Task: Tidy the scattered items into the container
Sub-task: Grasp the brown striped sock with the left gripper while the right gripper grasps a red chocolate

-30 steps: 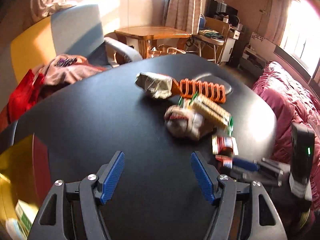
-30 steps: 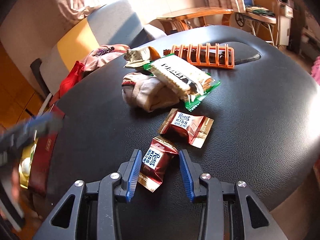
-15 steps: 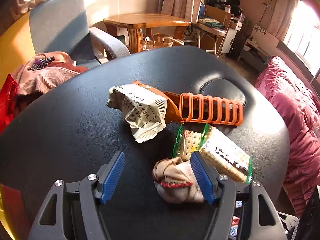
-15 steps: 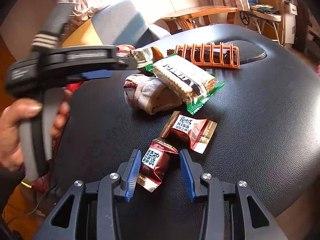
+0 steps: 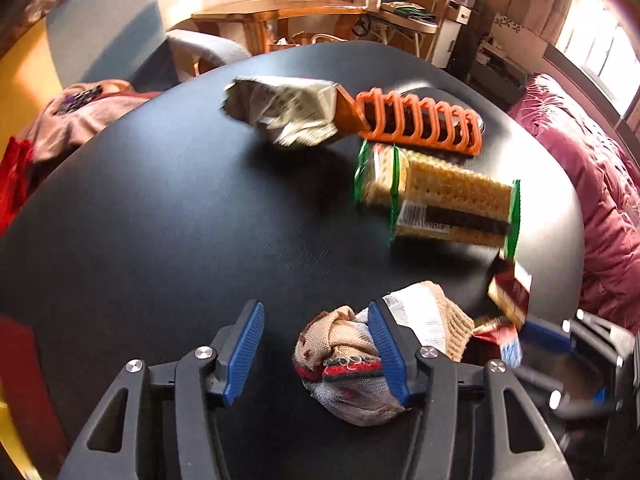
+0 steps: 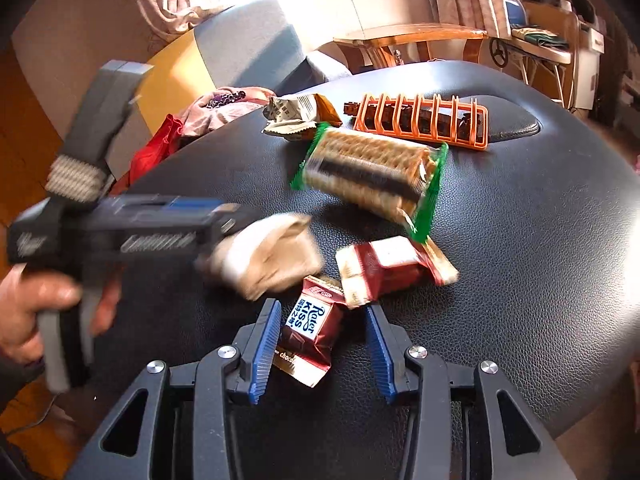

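Left wrist view: the left gripper [image 5: 316, 354] is seen low over the black table [image 5: 160, 220], its jaws spread wide. A balled-up sock [image 5: 344, 364] is seen between them, pressed against the right jaw only. The cracker pack [image 5: 448, 204] is found at 2 o'clock, the orange rack [image 5: 420, 124] at 1 o'clock, and a crumpled white wrapper [image 5: 284, 110] at 12 o'clock.

Right wrist view: the right gripper [image 6: 322, 350] is held with jaws apart around a red chocolate [image 6: 310, 330], which is not squeezed. A second chocolate [image 6: 390, 268] is seen just beyond it, at 1 o'clock.
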Tool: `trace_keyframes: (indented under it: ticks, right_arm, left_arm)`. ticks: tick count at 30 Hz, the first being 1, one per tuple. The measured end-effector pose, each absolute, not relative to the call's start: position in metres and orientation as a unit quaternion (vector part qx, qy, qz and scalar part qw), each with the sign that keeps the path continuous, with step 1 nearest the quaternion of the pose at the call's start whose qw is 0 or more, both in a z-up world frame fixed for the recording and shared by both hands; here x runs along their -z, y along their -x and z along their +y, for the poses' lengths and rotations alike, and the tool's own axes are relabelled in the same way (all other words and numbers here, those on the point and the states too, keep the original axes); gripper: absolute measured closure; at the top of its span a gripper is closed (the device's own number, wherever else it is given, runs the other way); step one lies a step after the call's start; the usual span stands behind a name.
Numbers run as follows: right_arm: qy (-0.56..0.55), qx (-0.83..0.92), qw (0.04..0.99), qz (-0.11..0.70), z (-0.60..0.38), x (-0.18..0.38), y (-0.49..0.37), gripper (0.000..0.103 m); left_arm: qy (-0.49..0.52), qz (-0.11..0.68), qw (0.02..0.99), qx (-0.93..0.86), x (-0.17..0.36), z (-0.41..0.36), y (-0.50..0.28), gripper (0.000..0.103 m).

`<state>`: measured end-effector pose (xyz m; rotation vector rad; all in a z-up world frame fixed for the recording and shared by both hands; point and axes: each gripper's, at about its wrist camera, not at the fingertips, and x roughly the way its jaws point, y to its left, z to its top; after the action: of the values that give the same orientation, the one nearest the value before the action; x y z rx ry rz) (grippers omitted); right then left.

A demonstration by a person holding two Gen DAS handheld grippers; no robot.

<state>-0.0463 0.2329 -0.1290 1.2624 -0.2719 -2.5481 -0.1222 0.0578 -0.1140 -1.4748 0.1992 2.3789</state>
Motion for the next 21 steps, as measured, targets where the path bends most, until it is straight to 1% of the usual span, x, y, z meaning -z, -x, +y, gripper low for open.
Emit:
trace_keyframes:
  ticks: [7, 10, 14, 16, 19, 21]
  right_arm:
    - [-0.439, 0.882, 0.150, -0.083, 0.218, 0.129, 0.039, 0.059]
    - [-0.441, 0.880, 0.159, -0.080, 0.207, 0.129, 0.035, 0.059]
    - [-0.445, 0.876, 0.172, -0.076, 0.194, 0.127, 0.029, 0.059]
    - [-0.446, 0.876, 0.163, -0.078, 0.194, 0.125, 0.026, 0.059]
    - [-0.448, 0.877, 0.152, -0.080, 0.197, 0.122, 0.021, 0.059]
    - [-0.450, 0.877, 0.147, -0.081, 0.198, 0.121, 0.018, 0.059]
  left_arm:
    - [0.530, 0.017, 0.123, -0.839, 0.111, -0.002, 0.065, 0.047]
    - [0.530, -0.015, 0.124, -0.839, 0.109, -0.020, 0.039, 0.047]
    - [0.514, -0.039, 0.147, -0.844, 0.097, -0.029, 0.010, 0.040]
    - [0.498, -0.049, 0.162, -0.851, 0.090, -0.034, -0.004, 0.036]
    - [0.480, -0.051, 0.167, -0.860, 0.083, -0.040, -0.021, 0.035]
    - [0.472, -0.039, 0.173, -0.863, 0.081, -0.041, -0.032, 0.035]
